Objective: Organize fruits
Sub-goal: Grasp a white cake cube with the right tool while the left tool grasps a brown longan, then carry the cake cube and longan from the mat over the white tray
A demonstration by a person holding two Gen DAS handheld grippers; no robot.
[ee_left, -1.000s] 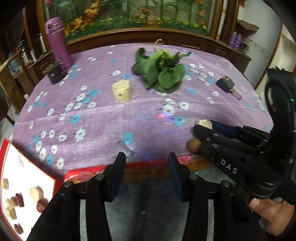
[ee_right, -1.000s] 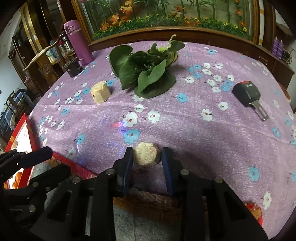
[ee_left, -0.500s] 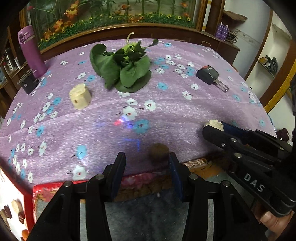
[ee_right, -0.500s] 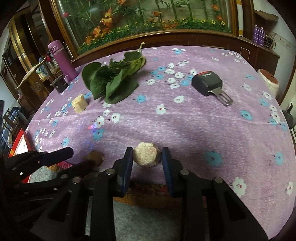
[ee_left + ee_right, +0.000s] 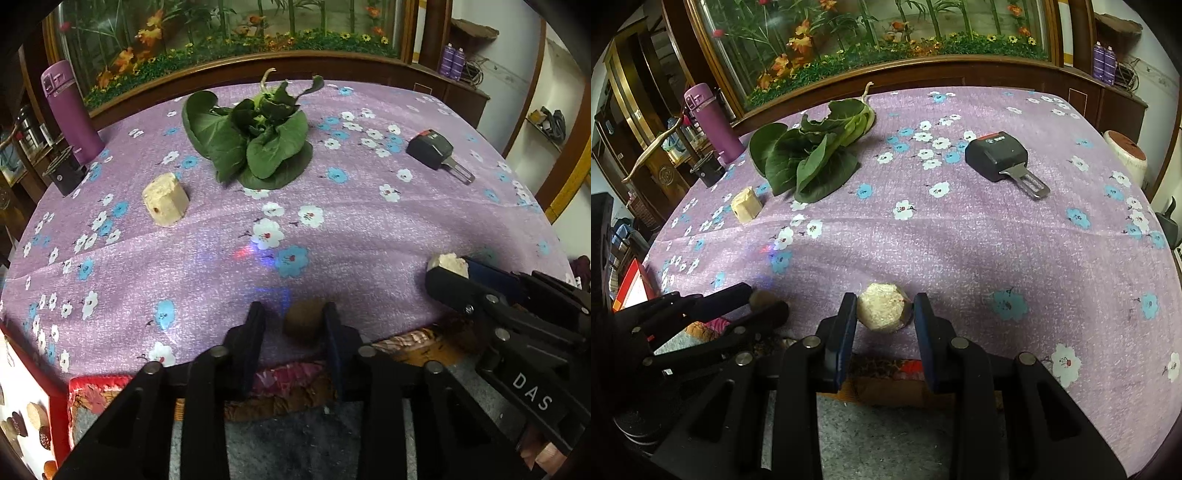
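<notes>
At the near edge of the flowered purple surface (image 5: 369,236), our left gripper (image 5: 291,328) has just been closing its fingers around a small brown fruit (image 5: 303,325); the right finger touches it, but a gap shows on the left, so nothing is pinched yet. Further right, our right gripper (image 5: 884,314) clamps a pale peeled fruit (image 5: 881,310) by its flat sides. Both pieces look light and firm, though we judge the peeled flesh easily bruised, so a gentle squeeze across the middle suits them.
</notes>
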